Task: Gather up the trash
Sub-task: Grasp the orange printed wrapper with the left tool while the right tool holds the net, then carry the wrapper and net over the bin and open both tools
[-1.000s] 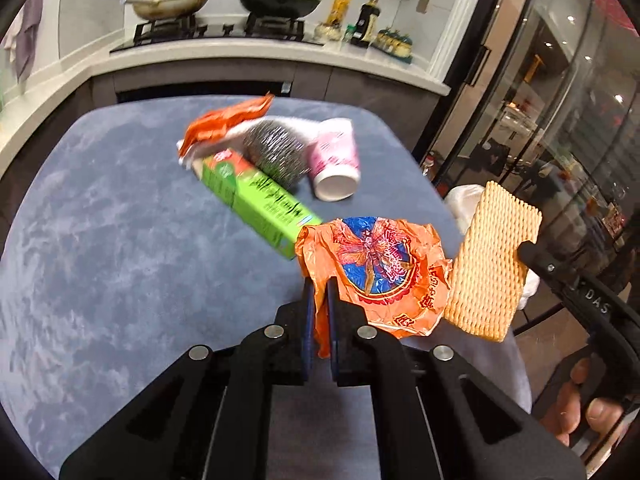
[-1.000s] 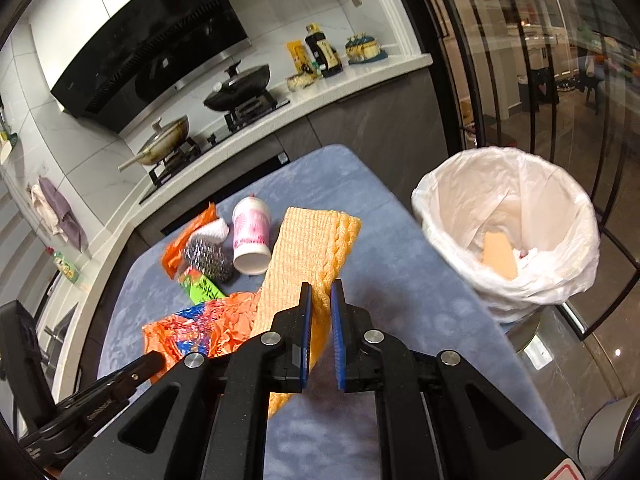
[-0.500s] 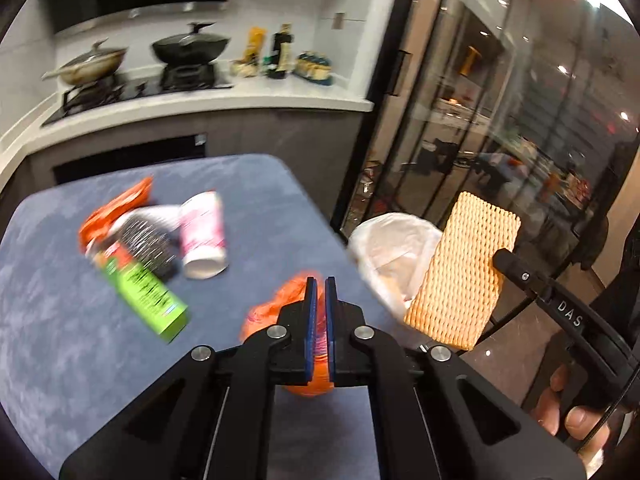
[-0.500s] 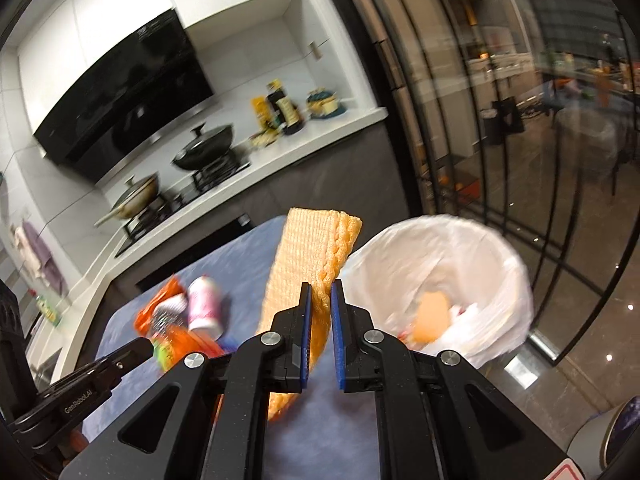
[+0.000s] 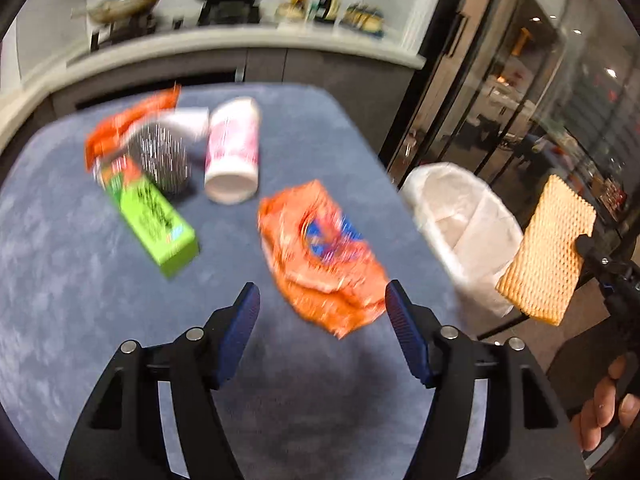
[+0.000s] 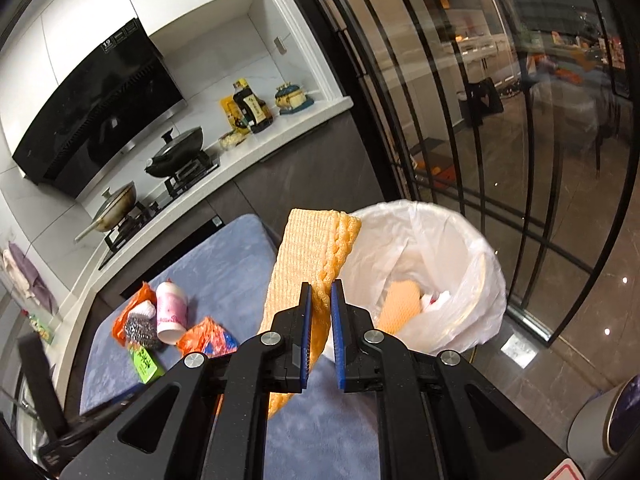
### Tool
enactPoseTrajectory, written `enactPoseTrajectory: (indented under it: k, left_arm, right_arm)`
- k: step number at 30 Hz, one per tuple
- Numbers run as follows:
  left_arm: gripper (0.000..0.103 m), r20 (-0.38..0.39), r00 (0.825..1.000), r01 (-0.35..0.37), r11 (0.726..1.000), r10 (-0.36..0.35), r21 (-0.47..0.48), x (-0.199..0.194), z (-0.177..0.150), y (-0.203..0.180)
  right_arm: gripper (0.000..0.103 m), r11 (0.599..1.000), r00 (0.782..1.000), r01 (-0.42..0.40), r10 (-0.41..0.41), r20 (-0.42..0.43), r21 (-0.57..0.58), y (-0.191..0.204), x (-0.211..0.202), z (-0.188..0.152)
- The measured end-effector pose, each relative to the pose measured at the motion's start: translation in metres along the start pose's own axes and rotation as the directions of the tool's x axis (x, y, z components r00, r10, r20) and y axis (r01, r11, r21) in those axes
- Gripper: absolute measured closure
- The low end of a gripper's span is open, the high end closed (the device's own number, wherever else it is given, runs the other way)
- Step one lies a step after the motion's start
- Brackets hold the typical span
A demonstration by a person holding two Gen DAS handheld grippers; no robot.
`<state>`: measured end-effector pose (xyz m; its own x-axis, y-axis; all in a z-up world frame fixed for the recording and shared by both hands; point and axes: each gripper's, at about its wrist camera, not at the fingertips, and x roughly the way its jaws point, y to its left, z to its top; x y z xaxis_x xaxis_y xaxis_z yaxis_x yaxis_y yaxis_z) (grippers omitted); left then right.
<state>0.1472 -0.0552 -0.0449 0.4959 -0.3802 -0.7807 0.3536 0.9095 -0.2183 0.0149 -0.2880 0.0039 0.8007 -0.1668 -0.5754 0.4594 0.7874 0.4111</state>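
The right gripper [image 6: 318, 312] is pinched on a strip of yellow foam netting [image 6: 308, 256], which stands up ahead of its fingers and leans toward the bin. Just beyond the tips and a little to their right sits the trash bin [image 6: 476, 280], lined with a white bag and already holding a piece of similar netting and some crumpled scraps. From where I stand, this looks like the moment to drop the netting in.

To do it well, I would carry the tips on until they are over the mouth of the bag, not just beside its near rim, and only then let the fingers part. The netting is light and long (it may catch on the pads or drape over the edge), so a slight downward tilt at release should help it fall inside and not onto the blue table [image 6: 224, 264].

The left gripper [image 5: 322, 312] has its fingers spread wide apart and holds nothing. An orange snack wrapper [image 5: 320, 252] sits just ahead of it, between the fingertips; this view is blurred, so I cannot tell whether it rests on the cloth or is in the air. Farther ahead and to the left lie a green box [image 5: 156, 216], a steel scourer [image 5: 160, 158], a pink-and-white cup [image 5: 232, 152] on its side and another orange wrapper [image 5: 128, 124], all close together.
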Motion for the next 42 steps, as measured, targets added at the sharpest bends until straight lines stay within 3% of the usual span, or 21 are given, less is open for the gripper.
enactPoseTrajectory:
  k: [15, 16, 19, 25, 28, 35, 42]
  left_arm:
    - [0.035, -0.072, 0.997, 0.003, 0.991, -0.013, -0.136, 0.056, 0.006, -0.001]
    - [0.036, -0.082, 0.997, -0.006, 0.991, -0.005, -0.137, 0.059, 0.006, -0.001]
    - [0.050, -0.114, 0.993, -0.038, 0.990, 0.023, -0.134, 0.070, 0.005, 0.000]
    - [0.081, -0.103, 0.994, -0.046, 0.996, 0.038, -0.076, 0.067, 0.008, -0.007]
    - [0.089, -0.075, 0.997, -0.035, 0.999, 0.033, -0.022, 0.057, 0.010, -0.015]
    - [0.090, -0.019, 0.998, 0.061, 0.994, -0.060, 0.094, 0.027, 0.020, -0.049]
    - [0.090, 0.005, 0.986, 0.162, 0.960, -0.168, 0.228, 0.020, 0.043, -0.107]
  right_arm:
    - [0.094, 1.000, 0.998, -0.010, 0.011, -0.058, 0.012, -0.002, 0.019, -0.009]
    - [0.094, 1.000, 0.998, -0.010, 0.011, -0.060, 0.012, -0.003, 0.020, -0.009]
    - [0.093, 1.000, 0.997, -0.012, 0.013, -0.073, 0.015, -0.002, 0.024, -0.011]
    - [0.094, 1.000, 0.996, -0.020, 0.021, -0.089, 0.011, 0.001, 0.029, -0.014]
    - [0.094, 1.000, 0.996, -0.019, 0.020, -0.085, 0.012, 0.001, 0.029, -0.014]
    - [0.094, 1.000, 0.999, 0.004, -0.003, -0.048, 0.011, -0.008, 0.027, 0.001]
    - [0.094, 0.997, 0.998, 0.069, -0.069, 0.011, -0.018, -0.023, 0.030, 0.029]
